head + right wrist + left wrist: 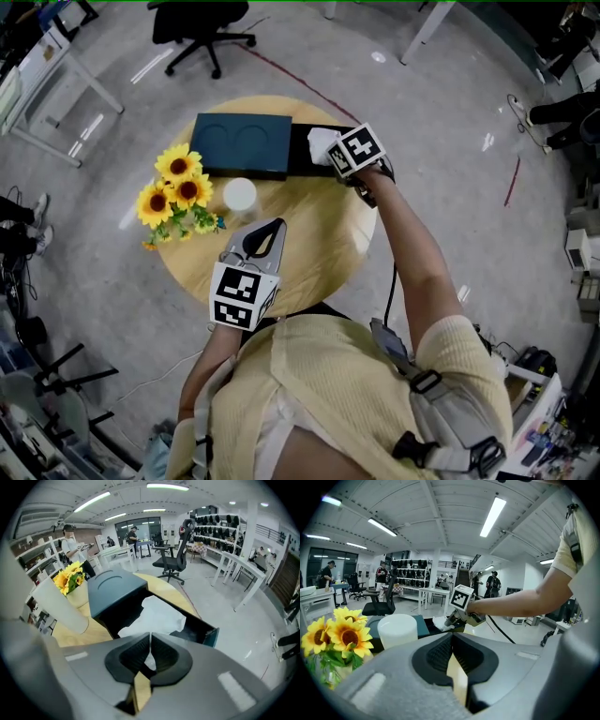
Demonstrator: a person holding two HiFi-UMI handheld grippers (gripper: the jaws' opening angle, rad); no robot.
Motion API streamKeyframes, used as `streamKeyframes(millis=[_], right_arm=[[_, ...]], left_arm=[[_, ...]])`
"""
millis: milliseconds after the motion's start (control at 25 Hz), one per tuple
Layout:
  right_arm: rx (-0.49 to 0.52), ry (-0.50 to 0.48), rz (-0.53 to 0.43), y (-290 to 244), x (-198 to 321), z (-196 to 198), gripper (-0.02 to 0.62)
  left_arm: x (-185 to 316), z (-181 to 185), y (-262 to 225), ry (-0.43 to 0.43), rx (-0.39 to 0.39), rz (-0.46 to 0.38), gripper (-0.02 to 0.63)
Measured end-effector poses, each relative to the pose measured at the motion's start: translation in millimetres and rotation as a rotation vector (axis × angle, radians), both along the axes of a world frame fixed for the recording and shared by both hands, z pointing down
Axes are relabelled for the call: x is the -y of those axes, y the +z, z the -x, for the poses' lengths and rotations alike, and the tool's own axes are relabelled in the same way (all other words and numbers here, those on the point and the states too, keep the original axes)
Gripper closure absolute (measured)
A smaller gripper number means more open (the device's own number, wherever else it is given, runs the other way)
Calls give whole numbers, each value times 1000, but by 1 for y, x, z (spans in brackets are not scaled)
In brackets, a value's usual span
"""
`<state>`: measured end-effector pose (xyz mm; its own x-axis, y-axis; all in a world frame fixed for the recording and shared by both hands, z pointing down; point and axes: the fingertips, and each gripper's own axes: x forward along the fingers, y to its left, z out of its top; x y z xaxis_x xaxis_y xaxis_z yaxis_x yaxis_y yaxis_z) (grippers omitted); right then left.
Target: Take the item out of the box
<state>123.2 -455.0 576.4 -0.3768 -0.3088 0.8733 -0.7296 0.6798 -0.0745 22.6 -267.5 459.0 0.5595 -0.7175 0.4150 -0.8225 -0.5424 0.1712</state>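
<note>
A dark teal box [242, 142] lies at the far side of the round wooden table [314, 239], its black open part [302, 150] to the right. Crumpled white paper [157, 616] fills that open part. My right gripper [149, 641] reaches over the near rim of the box and is shut on a fold of the white paper [321, 142]; in the head view this right gripper [333, 157] is at the box's right end. My left gripper [272, 234] hovers over the table's near half, shut with nothing in it, and points toward the box [417, 625].
A white cup [240, 194] stands just in front of the box, with a bunch of sunflowers [176, 187] to its left. Behind the table a black office chair [202, 28] stands on the grey floor. Desks and people are far off.
</note>
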Motion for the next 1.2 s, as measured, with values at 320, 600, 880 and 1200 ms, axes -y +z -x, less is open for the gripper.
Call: streamKeyframes(millis=[320, 600, 880, 1200], right_arm=[[73, 28, -130, -57, -20, 0, 583], [205, 36, -162, -83, -68, 28, 583], [227, 69, -202, -99, -106, 32, 583], [250, 89, -248, -119, -147, 31, 583]], left_arm=[[-10, 21, -16, 10, -22, -21, 600], [-31, 58, -22, -16, -25, -24, 600], [-52, 82, -26, -38, -23, -32, 600], [-68, 92, -34, -56, -38, -50, 600]])
